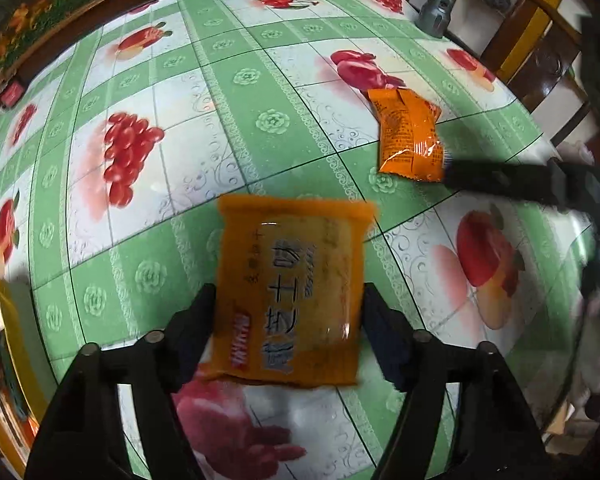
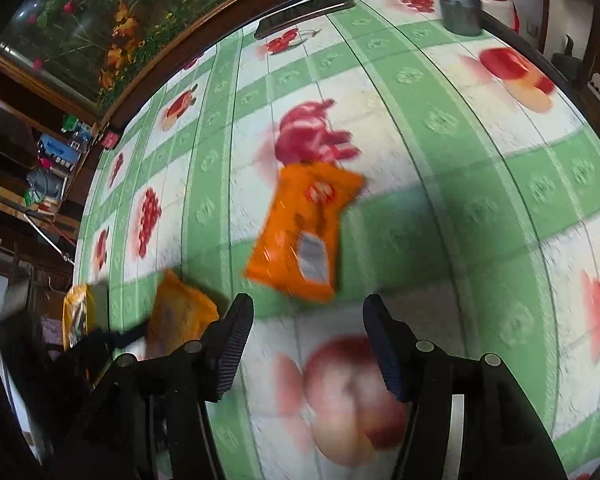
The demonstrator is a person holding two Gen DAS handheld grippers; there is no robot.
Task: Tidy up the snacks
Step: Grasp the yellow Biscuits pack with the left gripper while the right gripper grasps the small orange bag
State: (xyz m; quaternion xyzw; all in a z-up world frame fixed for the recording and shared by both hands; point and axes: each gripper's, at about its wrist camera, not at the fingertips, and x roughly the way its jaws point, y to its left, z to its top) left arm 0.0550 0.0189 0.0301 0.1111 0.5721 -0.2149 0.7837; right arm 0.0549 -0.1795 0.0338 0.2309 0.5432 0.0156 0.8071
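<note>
Left tool (image 1: 288,312) pinches yellow snack packet (image 1: 292,292) above bench (image 1: 220,120). Right tool (image 2: 308,320) spread, empty; orange packet (image 2: 300,232) lies at its 12 o'clock.

Left gripper (image 1: 288,312) points steeply down, jaws clamped on a yellow snack packet (image 1: 292,296); right gripper (image 2: 308,340) angled down, jaws apart, empty

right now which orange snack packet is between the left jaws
The square yellow-orange packet with a clear window, clamped between the left jaws. The darker orange packet lies loose on the tablecloth.
</note>
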